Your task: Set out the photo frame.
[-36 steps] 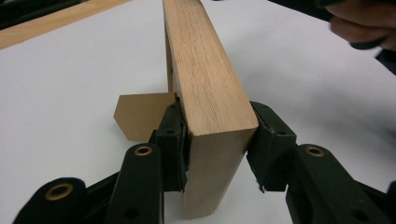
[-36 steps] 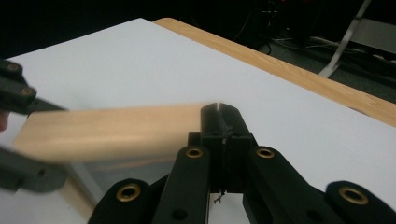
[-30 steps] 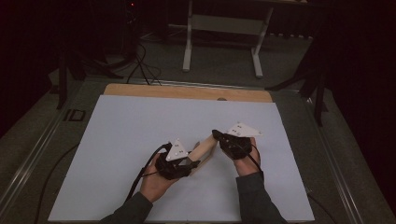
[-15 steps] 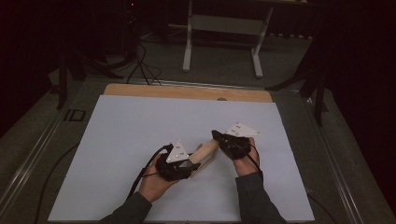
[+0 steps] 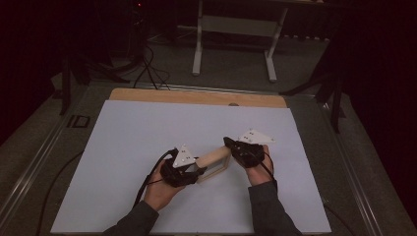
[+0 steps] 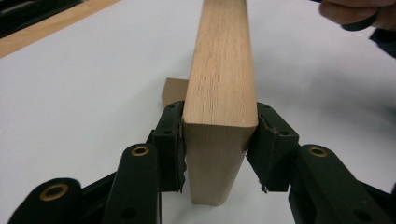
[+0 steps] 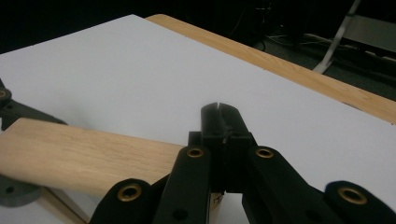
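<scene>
A light wooden bar lies slanted across the white table sheet, with a second strip of wood just below it. My left gripper is shut on the bar's near end; in the left gripper view its pads clamp both sides of the bar, and a small piece of wood shows behind. My right gripper is at the bar's far end. In the right gripper view its jaws stand shut, pads together, and the bar runs off to the left under them.
A bare wooden strip edges the table's far side. Beyond it stand white table legs and cables on a dark floor. Metal rails run along the table's sides.
</scene>
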Demonstrator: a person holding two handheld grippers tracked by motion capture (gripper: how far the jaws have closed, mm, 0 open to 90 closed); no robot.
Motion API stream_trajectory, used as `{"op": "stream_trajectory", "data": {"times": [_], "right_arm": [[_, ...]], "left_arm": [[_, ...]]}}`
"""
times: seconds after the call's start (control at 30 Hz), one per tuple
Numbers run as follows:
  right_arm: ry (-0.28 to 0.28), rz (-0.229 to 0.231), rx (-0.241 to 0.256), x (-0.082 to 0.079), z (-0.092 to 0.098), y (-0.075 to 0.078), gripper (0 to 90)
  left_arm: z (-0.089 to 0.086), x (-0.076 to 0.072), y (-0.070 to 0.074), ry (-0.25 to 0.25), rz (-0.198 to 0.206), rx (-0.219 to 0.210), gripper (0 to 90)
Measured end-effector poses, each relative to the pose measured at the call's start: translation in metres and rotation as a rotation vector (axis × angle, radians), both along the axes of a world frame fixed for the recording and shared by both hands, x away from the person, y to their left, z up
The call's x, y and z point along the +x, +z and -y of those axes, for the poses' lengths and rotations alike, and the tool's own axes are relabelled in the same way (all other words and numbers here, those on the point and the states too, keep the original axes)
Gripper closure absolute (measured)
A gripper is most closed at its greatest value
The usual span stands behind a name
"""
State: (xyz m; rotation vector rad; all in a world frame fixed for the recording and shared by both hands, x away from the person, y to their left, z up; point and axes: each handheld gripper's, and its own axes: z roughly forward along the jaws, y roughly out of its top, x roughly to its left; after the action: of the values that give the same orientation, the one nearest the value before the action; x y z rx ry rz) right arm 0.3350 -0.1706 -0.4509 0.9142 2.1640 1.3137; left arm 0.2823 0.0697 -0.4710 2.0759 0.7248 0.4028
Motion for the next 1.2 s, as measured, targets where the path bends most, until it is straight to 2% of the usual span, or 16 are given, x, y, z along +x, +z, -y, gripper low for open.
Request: {"op": "stream_trajectory", "data": {"times": [0.43, 0.63, 0.83, 1.13, 1.2], "right_arm": [[0.003, -0.016, 0.001, 0.000, 0.003, 0.001, 89.9], [0.007, -0.023, -0.001, -0.001, 0.004, 0.002, 89.9], [0.014, -0.032, -0.010, -0.003, 0.005, 0.004, 89.7], [0.051, -0.044, 0.051, -0.006, 0.019, 0.008, 68.5], [0.074, -0.050, 0.059, -0.007, 0.022, 0.010, 60.3]], "left_arm": [[-0.004, 0.005, -0.002, 0.067, -0.003, 0.020, 56.6], [-0.005, 0.008, -0.003, 0.129, -0.021, 0.013, 57.1], [-0.004, 0.008, -0.004, 0.130, -0.019, 0.021, 57.3], [-0.005, 0.008, -0.006, 0.130, -0.035, 0.008, 56.6], [-0.004, 0.008, -0.007, 0.135, -0.037, 0.004, 56.6]]}}
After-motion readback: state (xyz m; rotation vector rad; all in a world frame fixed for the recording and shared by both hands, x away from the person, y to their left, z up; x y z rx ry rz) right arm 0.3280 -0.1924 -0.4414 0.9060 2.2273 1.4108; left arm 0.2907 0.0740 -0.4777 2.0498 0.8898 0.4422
